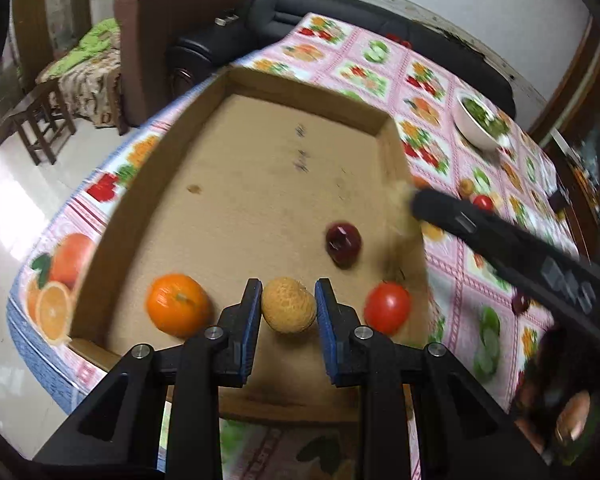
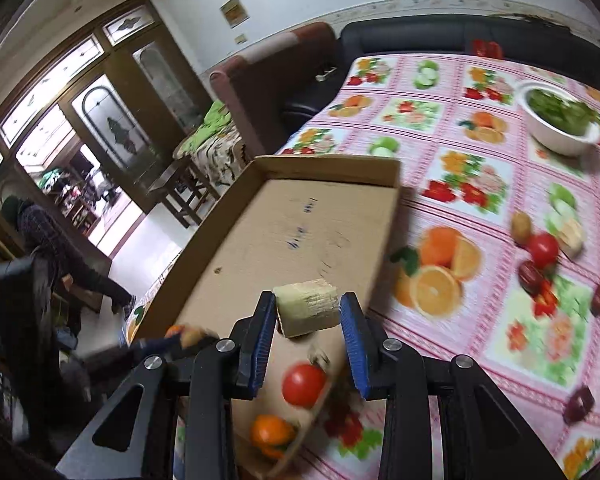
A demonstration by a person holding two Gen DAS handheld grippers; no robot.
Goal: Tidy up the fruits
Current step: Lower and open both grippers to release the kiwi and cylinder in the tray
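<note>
Brown corrugated cardboard forms the shallow open tray (image 1: 236, 80) that sits on a table under a pink checked oilcloth printed with fruit pictures (image 1: 364, 68), and everything else here is best placed against that tray.

Over the tray's near end, the left gripper (image 1: 287, 308) has its blue-padded fingers (image 1: 251, 312) drawn in narrow on a small round tan fruit with a netted skin (image 1: 288, 304), held just above the cardboard floor. On the floor beside it lie a glossy orange mandarin (image 1: 176, 308) on one side and a smooth red tomato (image 1: 388, 306) on the other, the tomato close to the side wall. A dark red apple (image 1: 343, 242) rests farther in, well apart from the mandarin.

The right gripper (image 2: 309, 312) hangs above the same side wall, its blue pads (image 2: 356, 340) pinching a pale, fibrous, cut cylinder (it looks like a length of sugarcane) (image 2: 306, 306), which pokes out crosswise over the tray floor. From the left wrist view this gripper shows as a black blurred bar (image 1: 500, 240) coming in over the wall.

Outside the tray on the cloth, away from that wall, lie several loose pieces: another red tomato (image 2: 543, 248), a brownish round fruit (image 2: 521, 226), a second pale cane piece (image 2: 572, 236) and some dark red date-like fruits (image 2: 531, 278). Beyond the tray's far corner stands a white bowl of chopped greens (image 2: 556, 142).
</note>
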